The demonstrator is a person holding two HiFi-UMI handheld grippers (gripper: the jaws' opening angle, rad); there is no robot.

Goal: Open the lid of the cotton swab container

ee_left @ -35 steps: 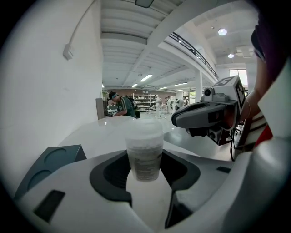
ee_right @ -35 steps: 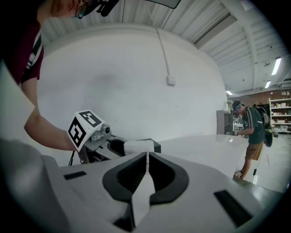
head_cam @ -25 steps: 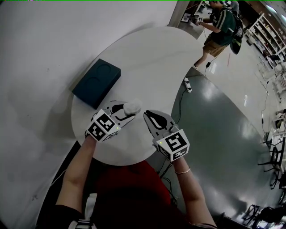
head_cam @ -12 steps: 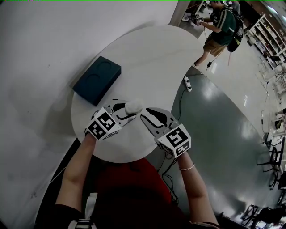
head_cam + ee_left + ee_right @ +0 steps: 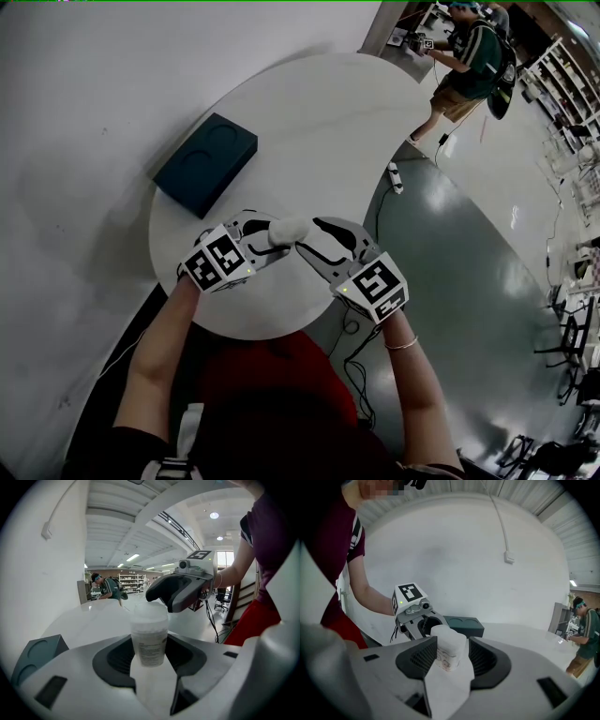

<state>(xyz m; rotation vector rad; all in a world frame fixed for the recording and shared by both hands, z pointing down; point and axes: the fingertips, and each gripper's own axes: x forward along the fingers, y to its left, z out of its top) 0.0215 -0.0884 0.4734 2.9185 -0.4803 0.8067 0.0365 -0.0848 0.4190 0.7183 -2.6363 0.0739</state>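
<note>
A small translucent cotton swab container [image 5: 286, 231] with a printed label hangs above the white table [image 5: 319, 122]. My left gripper [image 5: 265, 234] is shut on its body; in the left gripper view the container [image 5: 149, 637] stands upright between the pads. My right gripper [image 5: 305, 236] faces it from the right. Its jaws have just been opening and now stand apart on either side of the container's lid end [image 5: 449, 652], with a thin gap showing beside it. The left gripper [image 5: 417, 616] shows behind the container in the right gripper view.
A dark teal box [image 5: 206, 164] with two round recesses lies on the table's left part, beyond the grippers. A power strip [image 5: 395, 176] lies on the grey floor to the right. A person with a backpack [image 5: 464, 56] stands far off.
The right gripper has shifted left to the container and its jaws have spread from shut to wide, so they now flank the container's end. The left gripper has hardly moved.
</note>
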